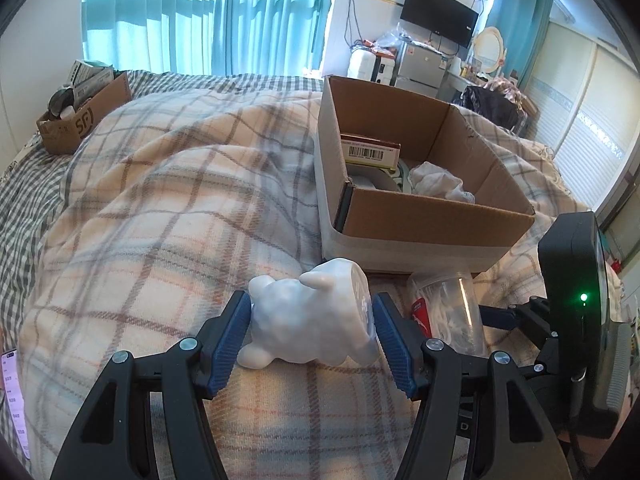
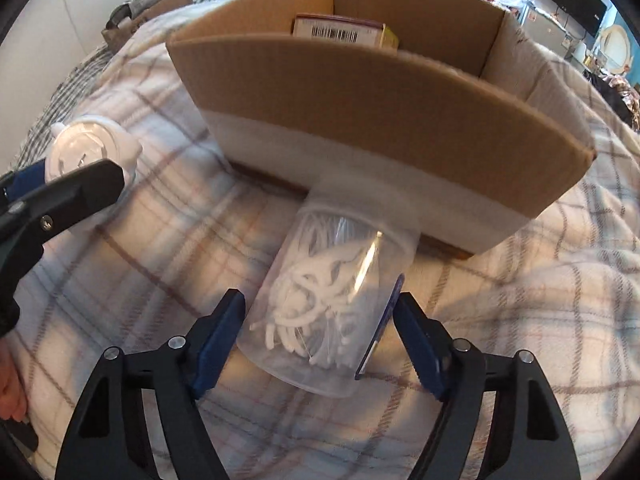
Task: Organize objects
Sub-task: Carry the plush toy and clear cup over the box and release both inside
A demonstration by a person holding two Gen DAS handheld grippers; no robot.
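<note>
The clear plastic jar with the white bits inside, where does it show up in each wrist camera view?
Left wrist view: the clear plastic jar lies at lower right, beside the left hand-held gripper, which brackets a white figurine.
Right wrist view: the jar is at lower centre, between the right hand-held gripper's fingers.
Shared landmark: the cardboard box just behind the jar.

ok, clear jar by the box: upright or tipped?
Tipped. The clear jar lies on its side on the blanket, one end against the cardboard box.
</note>
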